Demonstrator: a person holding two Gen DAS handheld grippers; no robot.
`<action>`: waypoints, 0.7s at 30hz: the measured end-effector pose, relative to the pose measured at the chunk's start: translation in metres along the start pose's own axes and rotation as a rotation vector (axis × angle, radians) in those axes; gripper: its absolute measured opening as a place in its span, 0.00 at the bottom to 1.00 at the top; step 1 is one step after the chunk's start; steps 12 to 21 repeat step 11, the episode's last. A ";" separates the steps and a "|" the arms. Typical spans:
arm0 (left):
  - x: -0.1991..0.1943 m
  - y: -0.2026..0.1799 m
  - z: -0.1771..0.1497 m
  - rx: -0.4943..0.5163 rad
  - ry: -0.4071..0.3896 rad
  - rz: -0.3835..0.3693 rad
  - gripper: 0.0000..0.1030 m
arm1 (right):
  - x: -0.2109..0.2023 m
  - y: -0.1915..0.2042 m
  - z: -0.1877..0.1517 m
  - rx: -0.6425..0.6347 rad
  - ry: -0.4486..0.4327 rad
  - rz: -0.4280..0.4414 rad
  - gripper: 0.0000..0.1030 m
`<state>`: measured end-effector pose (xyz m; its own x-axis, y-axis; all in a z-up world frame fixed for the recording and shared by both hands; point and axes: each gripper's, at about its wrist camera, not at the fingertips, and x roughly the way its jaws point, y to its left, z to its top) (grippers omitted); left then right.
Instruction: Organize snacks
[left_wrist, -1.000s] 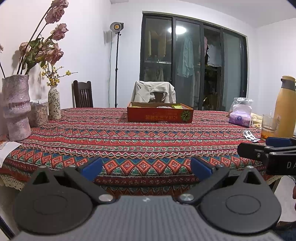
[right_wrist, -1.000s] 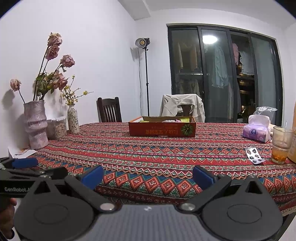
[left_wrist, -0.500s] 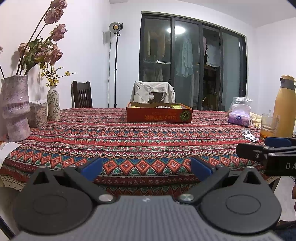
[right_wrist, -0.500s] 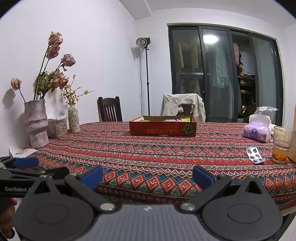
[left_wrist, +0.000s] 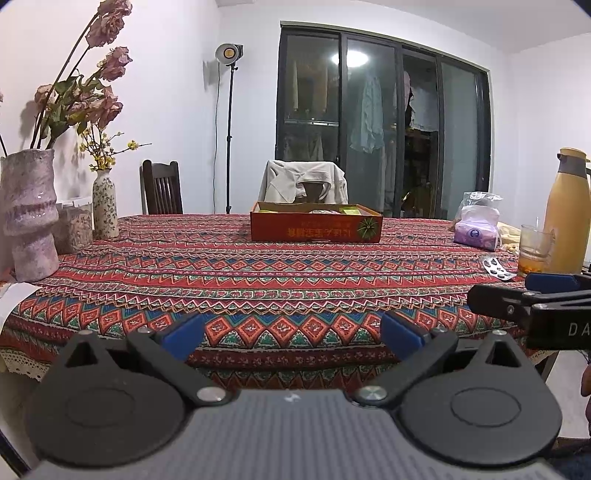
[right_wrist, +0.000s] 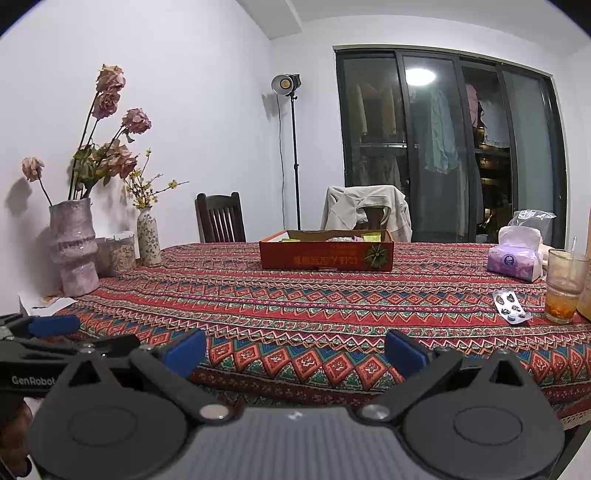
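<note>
A shallow red cardboard box (left_wrist: 316, 228) with several snack packets inside stands at the far middle of the table; it also shows in the right wrist view (right_wrist: 327, 254). My left gripper (left_wrist: 291, 334) is open and empty, held at the table's near edge. My right gripper (right_wrist: 295, 354) is open and empty, also at the near edge, to the right of the left one. A foil blister pack (right_wrist: 510, 307) lies on the cloth at the right; it also shows in the left wrist view (left_wrist: 498, 270).
A patterned red tablecloth (left_wrist: 258, 280) covers the table. Two vases with flowers (left_wrist: 27, 210) and a jar stand at the left. A tissue pack (right_wrist: 515, 258), a glass of drink (right_wrist: 565, 284) and a yellow flask (left_wrist: 567, 210) stand at the right. Chairs stand behind the table.
Both grippers have drifted only very slightly; the box and other objects have not moved.
</note>
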<state>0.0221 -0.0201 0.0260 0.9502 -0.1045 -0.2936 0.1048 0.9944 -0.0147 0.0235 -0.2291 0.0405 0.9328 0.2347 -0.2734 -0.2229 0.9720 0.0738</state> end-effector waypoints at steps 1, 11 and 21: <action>0.000 0.000 0.000 0.000 0.000 -0.001 1.00 | 0.000 0.000 0.000 0.000 0.001 0.000 1.00; 0.001 0.000 -0.001 0.006 0.004 -0.016 1.00 | 0.002 0.002 -0.002 -0.008 0.008 0.002 1.00; 0.001 0.000 -0.001 0.006 0.004 -0.016 1.00 | 0.002 0.002 -0.002 -0.008 0.008 0.002 1.00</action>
